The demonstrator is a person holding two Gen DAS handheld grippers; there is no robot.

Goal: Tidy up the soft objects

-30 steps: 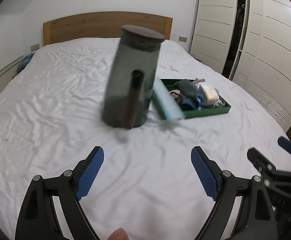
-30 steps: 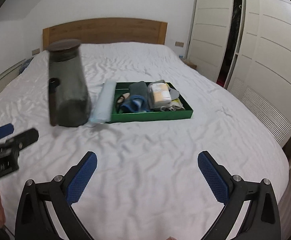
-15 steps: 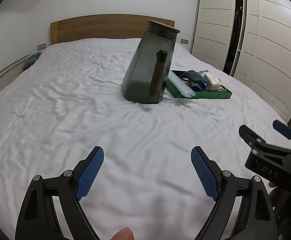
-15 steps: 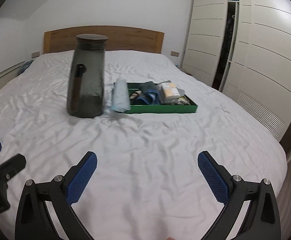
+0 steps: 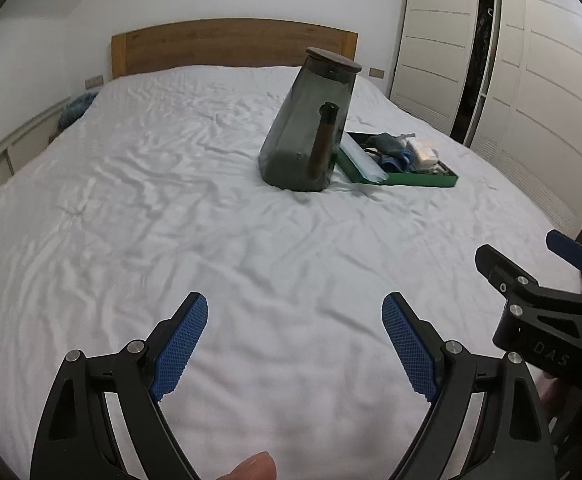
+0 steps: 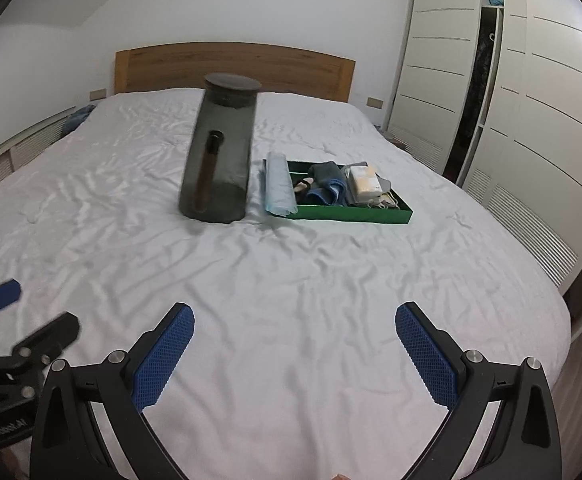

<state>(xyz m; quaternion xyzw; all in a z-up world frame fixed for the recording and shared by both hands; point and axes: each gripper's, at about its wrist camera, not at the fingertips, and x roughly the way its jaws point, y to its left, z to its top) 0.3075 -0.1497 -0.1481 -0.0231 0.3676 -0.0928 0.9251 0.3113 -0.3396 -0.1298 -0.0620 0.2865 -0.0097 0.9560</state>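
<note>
A green tray (image 6: 355, 213) (image 5: 415, 179) sits on the white bed and holds several soft items: a pale blue roll (image 6: 279, 188) along its left edge, dark and blue cloths (image 6: 327, 186), and a white packet (image 6: 365, 180). A tall dark grey jug (image 6: 219, 152) (image 5: 311, 128) with a lid stands upright just left of the tray. My left gripper (image 5: 295, 344) is open and empty over the near bed, far from the tray. My right gripper (image 6: 295, 352) is open and empty too, and it also shows at the right edge of the left wrist view (image 5: 531, 264).
The white bedsheet (image 6: 291, 272) spreads wide between the grippers and the tray. A wooden headboard (image 6: 231, 64) stands at the far end. White wardrobes (image 6: 511, 100) line the right side. A low ledge with a blue object (image 5: 77, 106) runs along the left.
Both grippers have pulled back from the jug and tray, which now look smaller and farther away. Both grippers stay open and empty.
</note>
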